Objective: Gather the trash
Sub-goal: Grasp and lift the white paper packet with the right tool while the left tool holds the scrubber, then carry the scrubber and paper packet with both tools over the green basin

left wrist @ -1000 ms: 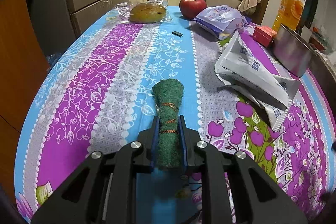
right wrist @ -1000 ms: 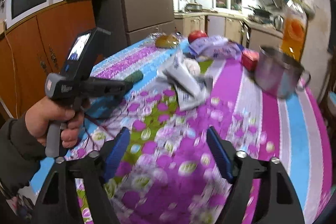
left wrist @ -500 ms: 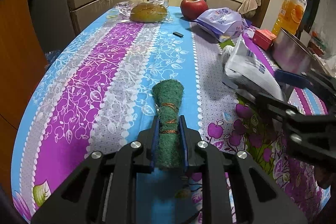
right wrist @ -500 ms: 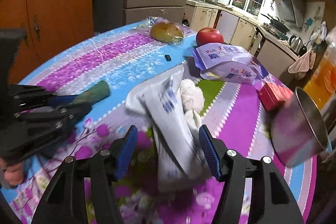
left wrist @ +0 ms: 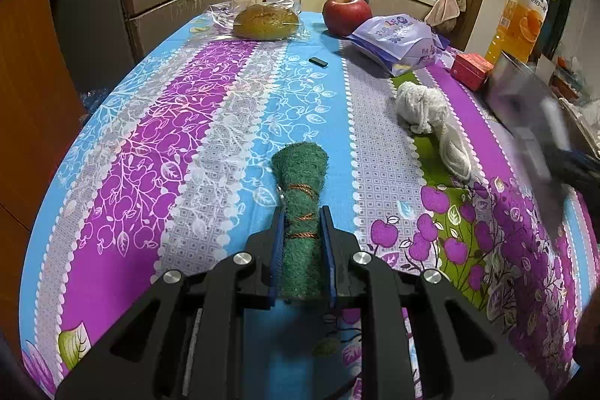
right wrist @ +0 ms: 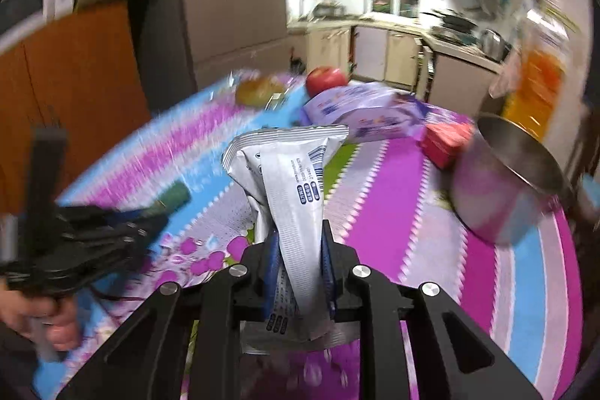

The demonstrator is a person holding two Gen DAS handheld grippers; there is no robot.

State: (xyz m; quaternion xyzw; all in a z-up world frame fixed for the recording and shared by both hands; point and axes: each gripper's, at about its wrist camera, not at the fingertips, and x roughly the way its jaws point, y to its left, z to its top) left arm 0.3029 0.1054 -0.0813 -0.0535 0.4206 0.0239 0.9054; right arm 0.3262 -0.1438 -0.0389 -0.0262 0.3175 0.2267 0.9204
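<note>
My left gripper (left wrist: pixel 302 242) is shut on a rolled green scouring pad (left wrist: pixel 302 197) bound with orange thread, held just over the flowered tablecloth (left wrist: pixel 168 145). My right gripper (right wrist: pixel 298 265) is shut on a white and silver wrapper (right wrist: pixel 290 182) and holds it lifted above the table. A crumpled white cloth (left wrist: pixel 431 119) lies on the table where the wrapper lay. The left gripper and pad show blurred in the right wrist view (right wrist: pixel 165 201).
At the far end lie a bagged bun (left wrist: pixel 266 21), a red apple (left wrist: pixel 347 10) and a purple snack bag (left wrist: pixel 401 38). A red box (left wrist: pixel 470 70), a steel pot (right wrist: pixel 506 182) and an orange juice bottle (left wrist: pixel 523 21) stand on the right. A small black item (left wrist: pixel 318 62) lies mid-table.
My right gripper came in over the wrapper, shut on it and lifted it off the table, uncovering the white cloth. My left gripper has kept still with the pad.
</note>
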